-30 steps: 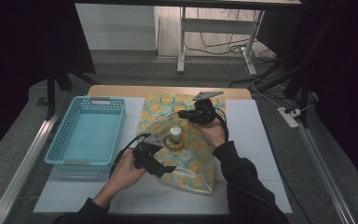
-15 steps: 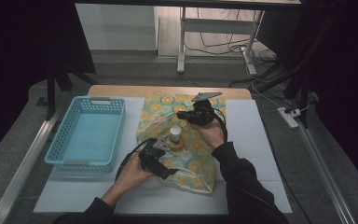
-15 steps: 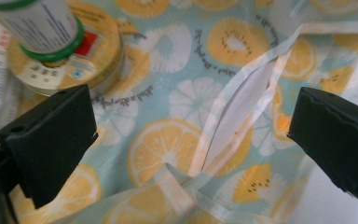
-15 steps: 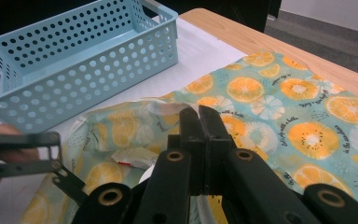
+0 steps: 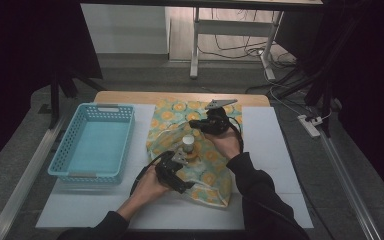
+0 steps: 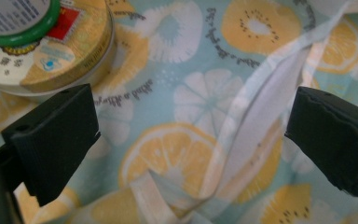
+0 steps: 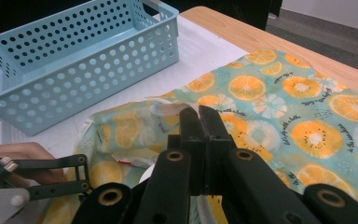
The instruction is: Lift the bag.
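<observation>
1. Cloth bag [image 5: 200,150] with the orange-slice print lies flat on the white tabletop [image 5: 270,150], just right of the blue basket [image 5: 92,145]; every place below is given from this bag.
2. Nearest the person, the left hand-held gripper [image 5: 177,167] sits over the bag's near-left part. In the left gripper view its jaws stand spread wide with nothing between the pads; below them lies the printed cloth, with a pale fold or strap [image 6: 265,116] running slantwise up the frame between the two jaws.
3. A round tin [image 6: 51,51] rests on the bag just beyond that gripper's left jaw, apart from it, with a small bottle [image 5: 188,145] standing on top of the tin.
4. The relation the coming move likely turns on: the pale fold lies straight ahead of and below the spread jaws, its long axis crossing the gap at a slant, so the left hand is the nearer one to pinch it.
5. Farther off, the right hand-held gripper [image 5: 207,124] rests at the bag's far part, beyond the bottle. Its jaws are pressed together; whether cloth is caught between them I cannot tell from the right gripper view.
6. The bag's far edge reaches the bare wooden strip [image 5: 180,96] of the tabletop.
</observation>
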The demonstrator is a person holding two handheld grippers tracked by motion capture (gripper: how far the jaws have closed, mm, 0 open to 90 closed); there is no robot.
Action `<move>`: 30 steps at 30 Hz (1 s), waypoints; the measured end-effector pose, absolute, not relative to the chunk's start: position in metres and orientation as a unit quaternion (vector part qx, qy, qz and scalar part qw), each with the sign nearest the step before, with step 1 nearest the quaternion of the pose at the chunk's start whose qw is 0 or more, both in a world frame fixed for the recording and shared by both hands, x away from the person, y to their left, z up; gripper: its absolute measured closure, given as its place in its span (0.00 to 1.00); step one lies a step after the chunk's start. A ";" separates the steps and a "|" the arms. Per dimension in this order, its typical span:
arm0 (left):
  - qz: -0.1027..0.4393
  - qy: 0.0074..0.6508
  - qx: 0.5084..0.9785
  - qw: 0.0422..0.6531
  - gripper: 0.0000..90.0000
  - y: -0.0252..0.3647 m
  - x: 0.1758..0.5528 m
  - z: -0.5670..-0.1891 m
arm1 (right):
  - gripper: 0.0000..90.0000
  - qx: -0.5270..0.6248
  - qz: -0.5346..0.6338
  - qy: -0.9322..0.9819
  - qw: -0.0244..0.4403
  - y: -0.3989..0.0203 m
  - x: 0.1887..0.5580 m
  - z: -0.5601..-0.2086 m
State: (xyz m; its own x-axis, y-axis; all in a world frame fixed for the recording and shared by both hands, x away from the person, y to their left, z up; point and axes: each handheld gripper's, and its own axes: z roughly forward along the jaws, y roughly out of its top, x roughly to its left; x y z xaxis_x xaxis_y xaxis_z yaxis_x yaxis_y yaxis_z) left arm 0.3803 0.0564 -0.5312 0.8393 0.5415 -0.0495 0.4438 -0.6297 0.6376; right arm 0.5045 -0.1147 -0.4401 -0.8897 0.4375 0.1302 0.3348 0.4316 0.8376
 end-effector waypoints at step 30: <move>0.044 0.263 0.911 0.315 0.95 0.050 0.391 -0.527 | 1.00 0.232 0.479 0.845 0.053 -0.117 0.504 -0.441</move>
